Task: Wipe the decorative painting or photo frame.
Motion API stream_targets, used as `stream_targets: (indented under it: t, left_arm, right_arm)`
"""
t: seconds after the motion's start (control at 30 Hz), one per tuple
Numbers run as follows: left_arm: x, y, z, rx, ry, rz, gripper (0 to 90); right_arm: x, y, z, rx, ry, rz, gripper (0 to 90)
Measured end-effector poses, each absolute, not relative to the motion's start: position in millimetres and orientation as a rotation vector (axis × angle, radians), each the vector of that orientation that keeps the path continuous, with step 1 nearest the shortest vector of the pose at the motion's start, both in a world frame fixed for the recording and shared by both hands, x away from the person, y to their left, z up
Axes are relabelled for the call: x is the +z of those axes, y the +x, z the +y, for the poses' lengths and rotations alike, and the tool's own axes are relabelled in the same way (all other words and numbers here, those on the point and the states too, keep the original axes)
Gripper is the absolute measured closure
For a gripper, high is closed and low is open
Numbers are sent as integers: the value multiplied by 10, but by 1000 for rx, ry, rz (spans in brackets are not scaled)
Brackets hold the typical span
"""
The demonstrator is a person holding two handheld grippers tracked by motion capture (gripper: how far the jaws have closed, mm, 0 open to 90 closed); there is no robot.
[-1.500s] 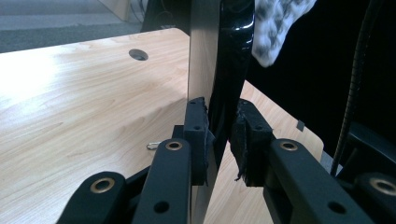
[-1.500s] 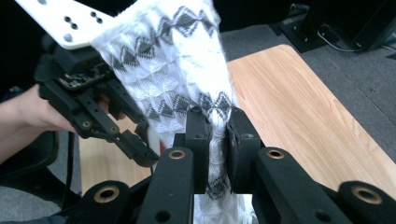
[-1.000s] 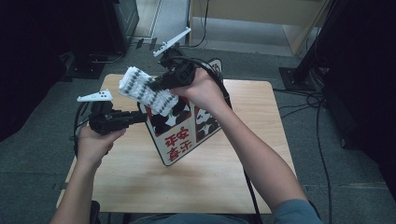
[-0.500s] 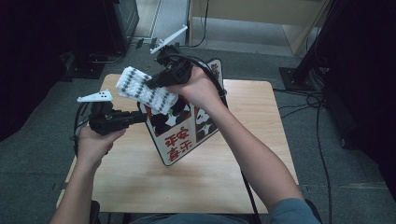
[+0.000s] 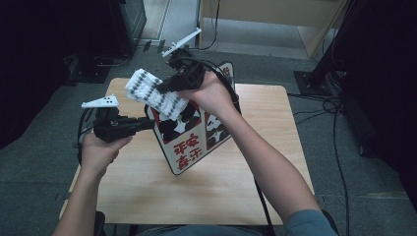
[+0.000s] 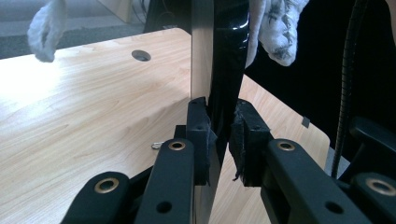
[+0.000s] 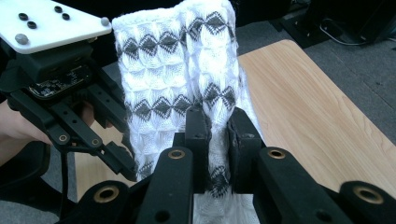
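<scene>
Right now I have the left gripper clamped on the edge of the flat printed board with black-and-white panda patches and red characters, which stands tilted on the light wooden table; in the left gripper view the board's thin edge runs straight up from between my pads, which pinch it from both sides. My right gripper is closed on the white knitted cloth with dark diamond bands; in the right gripper view its folded knit rises beyond the pads, which bite into its lower part, and the left gripper's body sits just off to their side. From above, the cloth is bunched against the board's upper edge, just beyond the left fingertips and hanging partly over the printed face. I judge the step in hand to be wiping the board with the cloth while the other hand steadies it. The next move, I think, calls for dragging the cloth down the face with light pressure, keeping the left pinch firm so the board does not twist or slide, and steering the cloth away from the left pads.
</scene>
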State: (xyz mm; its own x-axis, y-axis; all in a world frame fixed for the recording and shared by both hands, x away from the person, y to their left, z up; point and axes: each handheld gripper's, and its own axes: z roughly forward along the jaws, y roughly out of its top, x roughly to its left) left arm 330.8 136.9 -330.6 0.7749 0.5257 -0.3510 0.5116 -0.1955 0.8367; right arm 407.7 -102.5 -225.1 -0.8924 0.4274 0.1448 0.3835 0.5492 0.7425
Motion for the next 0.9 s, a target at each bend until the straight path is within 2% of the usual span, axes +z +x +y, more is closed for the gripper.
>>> stream_targets:
  t: [0.9]
  left_arm:
    - [-3310,3306,1375,14,1842,793,785]
  right_arm:
    - [-2295,4190,-1304,1319,772,2652,799]
